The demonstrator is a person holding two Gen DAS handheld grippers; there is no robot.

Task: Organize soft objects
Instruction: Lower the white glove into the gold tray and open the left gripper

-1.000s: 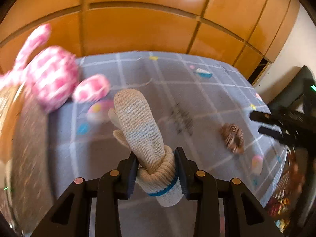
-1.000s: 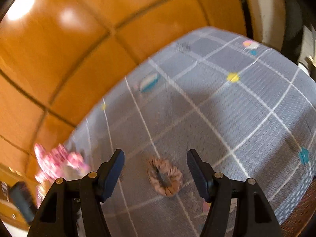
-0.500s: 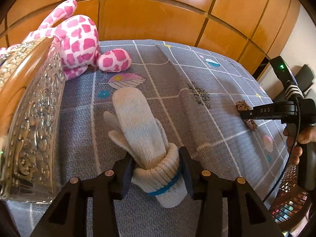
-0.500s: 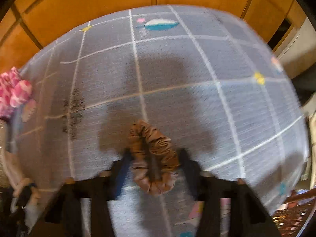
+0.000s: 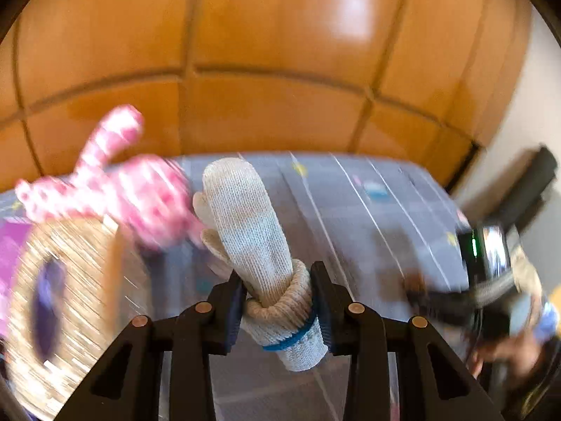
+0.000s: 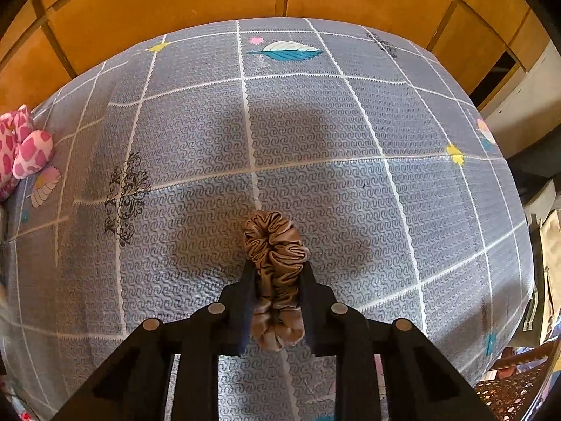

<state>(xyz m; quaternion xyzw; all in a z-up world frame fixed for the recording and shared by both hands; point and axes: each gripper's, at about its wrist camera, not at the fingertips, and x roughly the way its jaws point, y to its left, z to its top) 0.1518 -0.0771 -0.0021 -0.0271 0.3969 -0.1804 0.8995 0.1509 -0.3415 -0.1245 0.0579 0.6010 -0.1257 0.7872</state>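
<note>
My left gripper is shut on a rolled cream knit sock with a blue band, held above the grey bedspread. A pink-and-white spotted plush toy lies just left of the sock, blurred. My right gripper is shut on a tan satin scrunchie, squeezed flat between the jaws just over the bedspread. The plush toy also shows at the left edge of the right wrist view.
An ornate metallic container with a wooden rim stands at lower left in the left wrist view, blurred. The other hand-held gripper shows at the right. Orange wooden panels back the bed. A woven basket sits at lower right.
My right gripper has closed on the scrunchie, which was lying loose between open jaws. My left gripper has tilted up and swung left with the sock, towards the container.
</note>
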